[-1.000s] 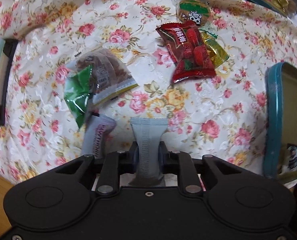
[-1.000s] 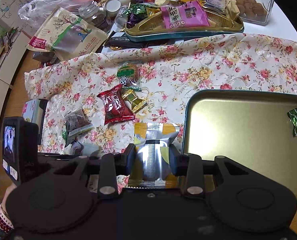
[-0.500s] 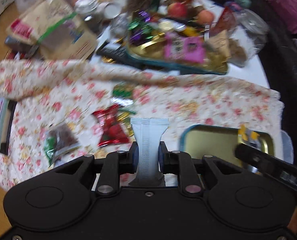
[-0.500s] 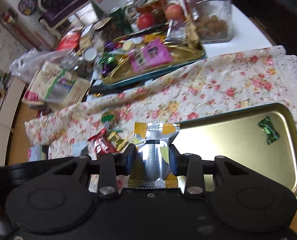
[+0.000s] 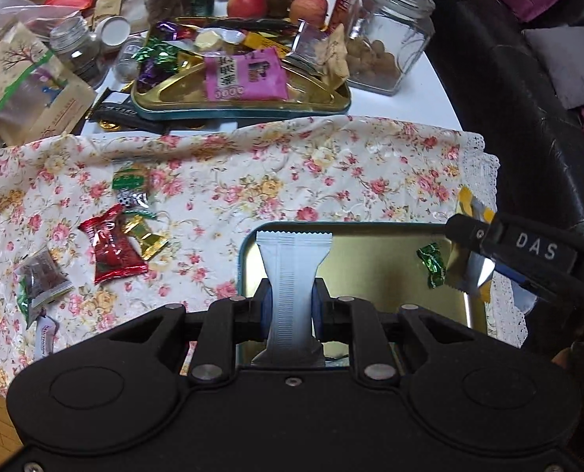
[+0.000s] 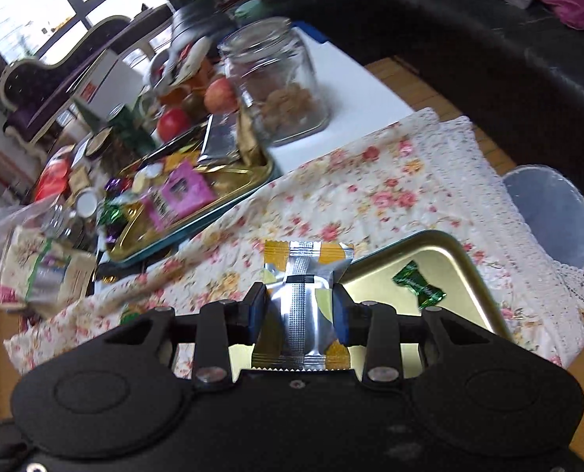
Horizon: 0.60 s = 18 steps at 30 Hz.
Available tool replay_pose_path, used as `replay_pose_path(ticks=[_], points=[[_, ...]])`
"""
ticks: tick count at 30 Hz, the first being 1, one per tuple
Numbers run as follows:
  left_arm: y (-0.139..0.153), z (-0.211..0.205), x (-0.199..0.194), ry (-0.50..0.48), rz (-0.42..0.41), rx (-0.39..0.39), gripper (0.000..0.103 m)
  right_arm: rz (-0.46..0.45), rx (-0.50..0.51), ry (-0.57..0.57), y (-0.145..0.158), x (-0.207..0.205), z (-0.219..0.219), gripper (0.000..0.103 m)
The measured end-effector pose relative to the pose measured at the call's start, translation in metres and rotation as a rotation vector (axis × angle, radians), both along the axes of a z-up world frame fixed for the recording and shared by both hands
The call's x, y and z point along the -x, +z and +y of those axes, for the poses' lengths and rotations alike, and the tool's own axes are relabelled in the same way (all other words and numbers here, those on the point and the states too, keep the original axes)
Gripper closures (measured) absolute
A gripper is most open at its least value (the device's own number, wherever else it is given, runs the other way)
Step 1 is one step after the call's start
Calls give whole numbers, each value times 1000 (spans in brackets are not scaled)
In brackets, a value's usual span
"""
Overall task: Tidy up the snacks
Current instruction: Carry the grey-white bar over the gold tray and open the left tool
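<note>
My left gripper [image 5: 292, 301] is shut on a pale grey snack sachet [image 5: 294, 271], held above the near left corner of the gold tray [image 5: 370, 259] with a teal rim. My right gripper [image 6: 300, 305] is shut on a silver and yellow packet [image 6: 305, 275] above the same gold tray [image 6: 441, 267]. From the left wrist view that right gripper [image 5: 469, 236] reaches in at the right edge with the silver and yellow packet [image 5: 467, 271]. A green wrapped candy [image 5: 431, 259] [image 6: 418, 285] lies in the tray. Red [image 5: 113, 249], gold [image 5: 146, 236], green [image 5: 128, 181] and brown [image 5: 42, 279] packets lie on the floral cloth [image 5: 292, 173].
A second gold tray [image 5: 237, 94] piled with sweets and a pink packet sits behind the cloth. A glass jar [image 5: 386, 43] of round snacks, apples, small jars and bags crowd the back. A black sofa runs along the right. A pale bin [image 6: 551, 216] stands beside the table.
Both grippers rose and swung right from the loose snacks to above the gold tray, each keeping its packet. The right gripper now shows in the left wrist view.
</note>
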<state>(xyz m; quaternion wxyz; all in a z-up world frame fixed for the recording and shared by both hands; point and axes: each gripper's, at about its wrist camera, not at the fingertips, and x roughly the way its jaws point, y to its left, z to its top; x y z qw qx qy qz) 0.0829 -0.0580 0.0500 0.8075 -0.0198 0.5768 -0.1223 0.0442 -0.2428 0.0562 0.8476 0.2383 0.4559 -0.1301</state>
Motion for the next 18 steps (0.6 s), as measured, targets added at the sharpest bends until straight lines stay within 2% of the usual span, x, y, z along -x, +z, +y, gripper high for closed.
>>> replay_pose_path(ticks=[7,14,18], points=[[-2,-28,10,-108,24,26,77,-21,9,-73,0,4,-22,66],[-4,-33,9,-124,56,49,77,-68,19,-79,5,7,-26,66],[-8,-31,7,-128,75,64,77,-48,10,-98,-3,5,-32,66]])
